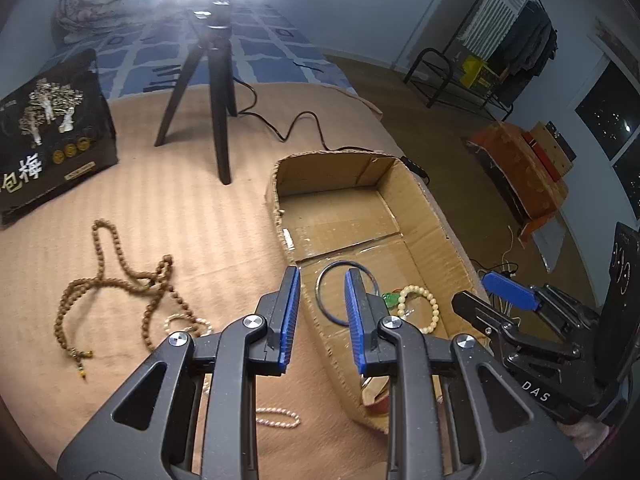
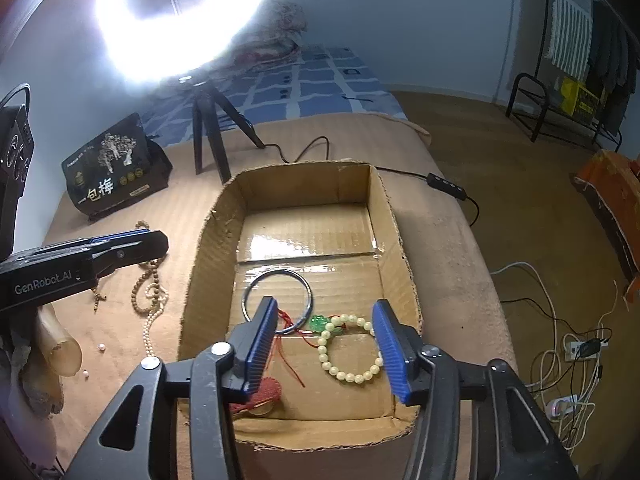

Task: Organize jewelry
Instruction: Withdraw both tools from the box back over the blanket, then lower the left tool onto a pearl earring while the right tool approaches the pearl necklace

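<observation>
An open cardboard box (image 2: 400, 248) (image 1: 436, 208) sits on the tan blanket. Inside lie a metal bangle (image 2: 279, 276) (image 1: 326, 304), a cream bead bracelet (image 2: 348, 376) (image 1: 434, 308), a green pendant (image 2: 319, 323) on red cord, and a red piece (image 2: 270, 394). A long brown bead necklace (image 1: 104, 280) (image 2: 140, 300) and pearl strands (image 1: 280, 416) (image 2: 150, 328) lie on the blanket left of the box. My left gripper (image 1: 322, 280) is open and empty over the box's left wall. My right gripper (image 2: 326, 316) is open and empty above the box's contents.
A black printed bag (image 1: 48, 136) (image 2: 116, 172) and a ring-light tripod (image 1: 216, 92) (image 2: 208, 136) stand behind the jewelry. A cable with a switch (image 2: 446, 186) runs past the box. The bed's right edge drops to the floor, with cables (image 2: 568, 360) there.
</observation>
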Motion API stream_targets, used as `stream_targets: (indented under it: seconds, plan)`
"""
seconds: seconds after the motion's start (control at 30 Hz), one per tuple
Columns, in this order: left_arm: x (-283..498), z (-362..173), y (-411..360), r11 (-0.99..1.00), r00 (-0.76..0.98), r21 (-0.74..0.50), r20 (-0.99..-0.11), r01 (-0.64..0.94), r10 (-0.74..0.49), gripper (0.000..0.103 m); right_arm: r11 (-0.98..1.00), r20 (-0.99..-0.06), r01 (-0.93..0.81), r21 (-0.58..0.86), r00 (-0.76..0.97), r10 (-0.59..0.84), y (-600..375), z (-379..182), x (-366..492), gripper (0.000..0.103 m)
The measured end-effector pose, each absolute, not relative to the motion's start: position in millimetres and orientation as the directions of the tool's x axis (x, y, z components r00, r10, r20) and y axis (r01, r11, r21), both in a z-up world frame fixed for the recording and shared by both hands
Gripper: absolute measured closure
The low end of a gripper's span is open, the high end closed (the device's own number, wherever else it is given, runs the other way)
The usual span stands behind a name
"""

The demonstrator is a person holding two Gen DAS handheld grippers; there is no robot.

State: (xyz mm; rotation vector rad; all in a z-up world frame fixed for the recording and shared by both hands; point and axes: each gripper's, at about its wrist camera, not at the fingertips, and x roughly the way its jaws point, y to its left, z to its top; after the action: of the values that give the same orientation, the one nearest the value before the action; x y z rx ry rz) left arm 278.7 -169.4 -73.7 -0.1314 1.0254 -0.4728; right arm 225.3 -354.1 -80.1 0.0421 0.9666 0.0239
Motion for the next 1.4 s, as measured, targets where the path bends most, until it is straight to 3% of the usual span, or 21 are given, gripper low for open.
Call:
stream_targets:
  seconds: [0.2, 0.3, 0.63, 1.0, 1.3, 1.4]
  plan:
    - [263, -63, -140, 0.903, 0.461, -0.312, -0.781, 0.297, -0.421, 0.081, 0.996, -0.797, -0.047, 0.076, 0.597, 0.089, -339, -71, 217, 0.031]
    - [253, -59, -122, 0.909, 0.484, -0.299, -0.773, 0.292, -0.41, 0.063, 0.99, -0.777, -0.086, 0.115, 0.613, 0.144, -327, -66, 213, 0.025]
    - [215, -62, -34, 0.94, 0.506, -0.275, -0.792, 0.204, -0.341, 0.062, 0.969, -0.755, -0.212, 0.127, 0.613, 0.233, -268, -60, 208, 0.012]
    - [192, -94, 22, 0.951, 0.461, -0.279, -0.832, 0.133, -0.308, 0.062, 0.945, -0.797, -0.29, 0.148, 0.532, 0.288, -212, -80, 219, 0.013]
    - [179, -132, 21, 0.942, 0.356, -0.29, -0.873, 0.17, -0.333, 0.062, 0.935, -0.869, -0.304, 0.181, 0.397, 0.297, -184, -118, 232, 0.04]
    - [179, -145, 22, 0.941, 0.326, -0.298, -0.883, 0.162, -0.337, 0.062, 0.938, -0.882, -0.296, 0.181, 0.373, 0.288, -181, -127, 234, 0.045]
